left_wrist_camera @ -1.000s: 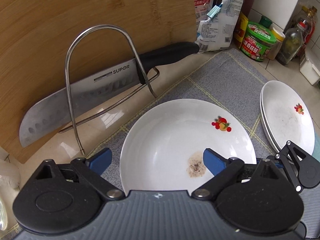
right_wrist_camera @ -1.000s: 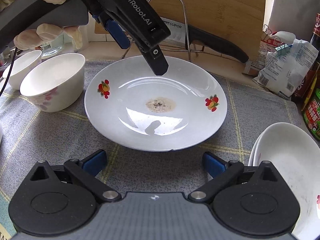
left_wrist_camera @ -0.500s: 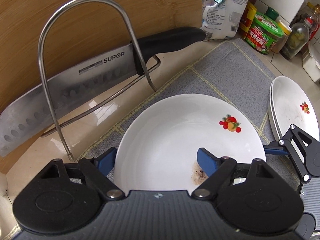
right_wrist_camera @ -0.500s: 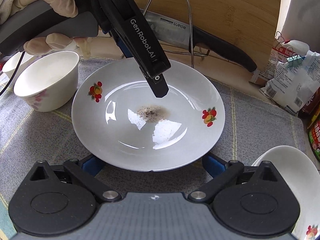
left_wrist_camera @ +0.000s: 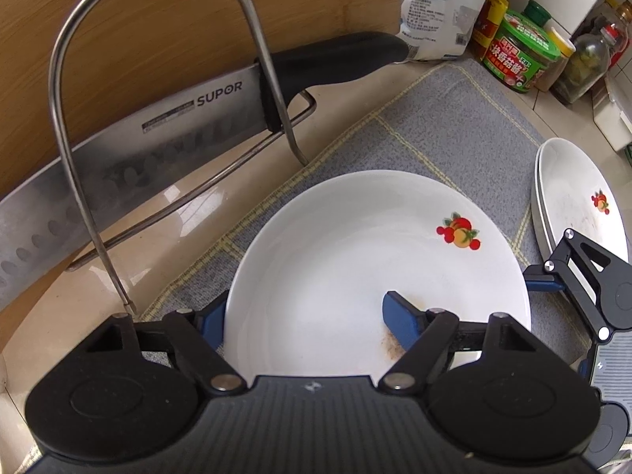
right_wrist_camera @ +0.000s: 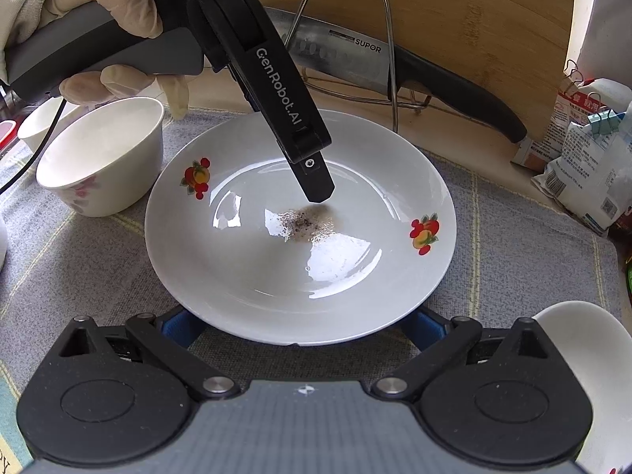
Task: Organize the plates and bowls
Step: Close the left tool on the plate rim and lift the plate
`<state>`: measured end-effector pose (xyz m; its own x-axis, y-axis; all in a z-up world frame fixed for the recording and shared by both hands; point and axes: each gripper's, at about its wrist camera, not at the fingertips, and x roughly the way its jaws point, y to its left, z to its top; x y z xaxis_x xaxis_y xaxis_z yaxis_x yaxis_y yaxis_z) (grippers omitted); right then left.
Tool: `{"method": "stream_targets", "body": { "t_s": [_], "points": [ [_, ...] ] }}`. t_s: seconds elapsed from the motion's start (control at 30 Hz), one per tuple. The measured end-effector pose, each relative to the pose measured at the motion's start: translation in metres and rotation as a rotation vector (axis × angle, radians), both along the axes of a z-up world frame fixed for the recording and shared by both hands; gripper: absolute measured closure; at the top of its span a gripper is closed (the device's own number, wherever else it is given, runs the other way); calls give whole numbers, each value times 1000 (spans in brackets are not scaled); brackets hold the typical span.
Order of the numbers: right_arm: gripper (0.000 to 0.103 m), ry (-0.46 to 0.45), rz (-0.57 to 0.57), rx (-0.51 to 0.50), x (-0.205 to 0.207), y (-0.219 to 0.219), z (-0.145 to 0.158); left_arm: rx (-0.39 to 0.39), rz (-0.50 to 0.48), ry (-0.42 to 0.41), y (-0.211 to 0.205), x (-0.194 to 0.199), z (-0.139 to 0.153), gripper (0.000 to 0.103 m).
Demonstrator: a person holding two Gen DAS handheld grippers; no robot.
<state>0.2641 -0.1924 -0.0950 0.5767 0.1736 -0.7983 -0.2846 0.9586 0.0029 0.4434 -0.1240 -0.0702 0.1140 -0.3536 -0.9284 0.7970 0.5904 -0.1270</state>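
A white plate (left_wrist_camera: 355, 256) with fruit decals and a brown stain (right_wrist_camera: 308, 221) in its middle lies on the grey mat (right_wrist_camera: 98, 268). My left gripper (left_wrist_camera: 306, 324) points down at it with the far-left rim between its closing jaws. One blue pad is outside the edge and the other is inside the dish, near the stain. One of its fingers (right_wrist_camera: 312, 173) hangs over the plate's centre in the right wrist view. My right gripper (right_wrist_camera: 304, 328) is open wide at the near rim, and the rim partly hides both its pads.
A stack of matching plates (left_wrist_camera: 572, 205) sits to the right. A white bowl (right_wrist_camera: 102, 158) and a second bowl (right_wrist_camera: 39, 126) stand left. Behind are a wire rack (left_wrist_camera: 67, 79) holding a knife (left_wrist_camera: 177, 126), a wooden board (left_wrist_camera: 158, 19), jars (left_wrist_camera: 521, 55) and a bag (left_wrist_camera: 434, 12).
The left jaws have narrowed and come lower over the plate's rim. The right gripper has moved forward, so the near rim now covers its pads.
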Motion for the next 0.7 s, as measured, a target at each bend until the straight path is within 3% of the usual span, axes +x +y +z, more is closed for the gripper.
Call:
{"method": "stream_targets", "body": {
  "t_s": [0.7],
  "points": [
    [0, -35, 30, -9, -7, 0, 3, 39, -59, -10, -15, 1, -2, 23]
  ]
}}
